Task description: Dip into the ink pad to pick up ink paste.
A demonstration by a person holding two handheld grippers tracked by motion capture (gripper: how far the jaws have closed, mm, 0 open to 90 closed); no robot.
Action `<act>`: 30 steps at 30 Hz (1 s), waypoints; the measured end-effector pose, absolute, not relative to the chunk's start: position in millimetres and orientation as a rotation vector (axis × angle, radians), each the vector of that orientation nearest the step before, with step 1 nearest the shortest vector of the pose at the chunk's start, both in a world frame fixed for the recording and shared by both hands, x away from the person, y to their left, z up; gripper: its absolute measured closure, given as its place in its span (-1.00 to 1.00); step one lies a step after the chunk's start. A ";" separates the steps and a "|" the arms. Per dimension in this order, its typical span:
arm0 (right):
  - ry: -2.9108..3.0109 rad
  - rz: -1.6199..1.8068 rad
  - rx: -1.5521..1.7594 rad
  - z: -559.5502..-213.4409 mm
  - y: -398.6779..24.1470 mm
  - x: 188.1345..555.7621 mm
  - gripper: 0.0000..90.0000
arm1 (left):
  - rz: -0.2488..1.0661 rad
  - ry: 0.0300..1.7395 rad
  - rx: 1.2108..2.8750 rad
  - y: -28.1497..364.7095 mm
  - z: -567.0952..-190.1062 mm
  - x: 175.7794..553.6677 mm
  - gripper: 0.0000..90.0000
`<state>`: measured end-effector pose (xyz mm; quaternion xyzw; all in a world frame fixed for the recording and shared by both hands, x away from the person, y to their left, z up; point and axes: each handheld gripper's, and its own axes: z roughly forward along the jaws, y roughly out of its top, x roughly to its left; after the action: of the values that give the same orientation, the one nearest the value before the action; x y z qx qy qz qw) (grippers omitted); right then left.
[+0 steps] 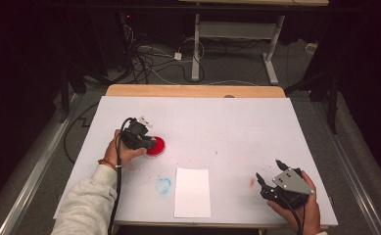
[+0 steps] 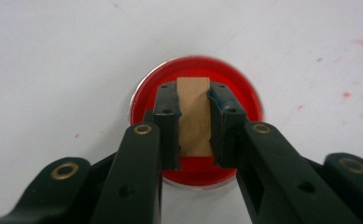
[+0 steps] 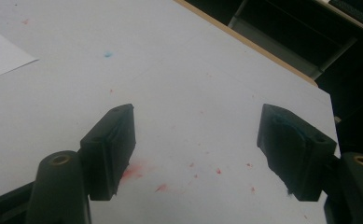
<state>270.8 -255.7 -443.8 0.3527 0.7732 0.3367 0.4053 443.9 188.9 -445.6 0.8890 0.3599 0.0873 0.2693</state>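
A round red ink pad [image 1: 156, 146] lies on the white table cover, left of centre. My left gripper [image 1: 149, 142] points down over it, shut on a small wooden block [image 2: 194, 114] that stands on the red pad [image 2: 198, 70] between the two jaws. At the near right corner my right gripper [image 1: 269, 176] rests low over the table, open, with nothing between its fingers [image 3: 111, 149]. A white sheet of paper [image 1: 192, 192] lies at the front middle of the table.
The white cover [image 1: 227, 127] carries a blue ink smudge [image 1: 163, 185] left of the paper and a red smudge [image 1: 251, 182] near the right gripper. A wooden table edge [image 1: 193, 90] runs along the back. Cables and a desk frame [image 1: 237, 44] lie on the floor beyond.
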 end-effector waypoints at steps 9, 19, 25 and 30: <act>1.964 0.841 0.889 -444.0 -257.9 269.3 -0.36 | 0.303 0.905 2.332 191.0 -406.8 423.3 0.64; 1.957 0.844 0.897 -443.6 -259.6 269.1 -0.37 | 0.359 0.887 2.288 201.0 -376.0 408.6 0.64; 1.966 0.841 0.892 -444.2 -258.5 270.0 -0.37 | 0.356 0.871 2.293 201.8 -372.6 405.8 0.64; 1.972 0.838 0.888 -444.4 -257.9 270.2 -0.36 | 0.333 0.871 2.325 195.8 -382.0 410.2 0.64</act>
<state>270.2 -257.9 -444.4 0.3511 0.7793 0.3312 0.3998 410.2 195.8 -382.0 0.8815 0.3302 0.1261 0.3130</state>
